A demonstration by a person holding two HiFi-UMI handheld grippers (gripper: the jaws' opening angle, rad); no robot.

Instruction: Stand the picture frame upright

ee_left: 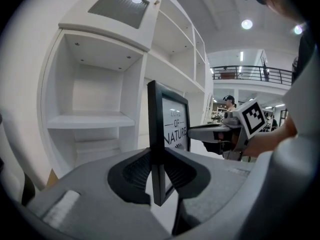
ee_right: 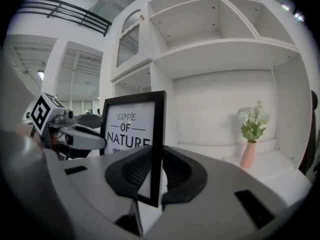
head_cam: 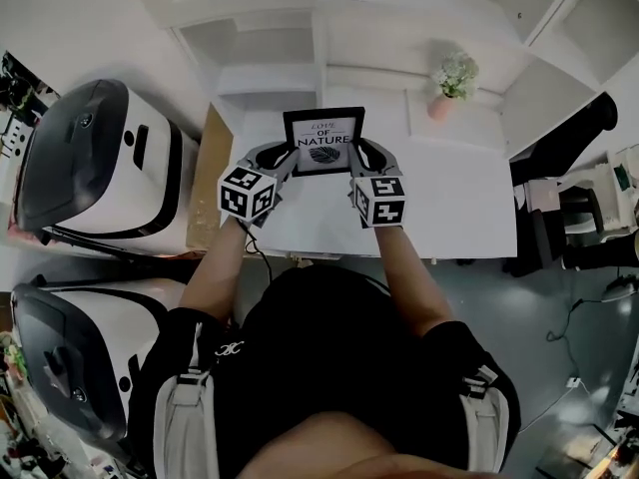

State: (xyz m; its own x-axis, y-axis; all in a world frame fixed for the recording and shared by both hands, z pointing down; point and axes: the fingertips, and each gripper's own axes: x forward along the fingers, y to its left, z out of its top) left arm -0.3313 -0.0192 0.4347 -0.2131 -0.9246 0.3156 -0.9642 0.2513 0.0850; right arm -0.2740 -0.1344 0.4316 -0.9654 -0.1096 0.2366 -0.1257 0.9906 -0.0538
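Head view: picture frame upright over white table's far side, between left gripper and right gripper.
Left gripper view: jaws clamped on its left edge.
Right gripper view: clamped on right edge. Thin grips, so uneven release could topple it.

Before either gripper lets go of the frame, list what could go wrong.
1. The left gripper and the right gripper each clamp only a thin side edge of the picture frame. Releasing one first may let it twist or tip.
2. No stand behind it is visible, so it might fall flat once freed.
3. The flower vase stands off to the right, and a wide withdrawal could knock it.
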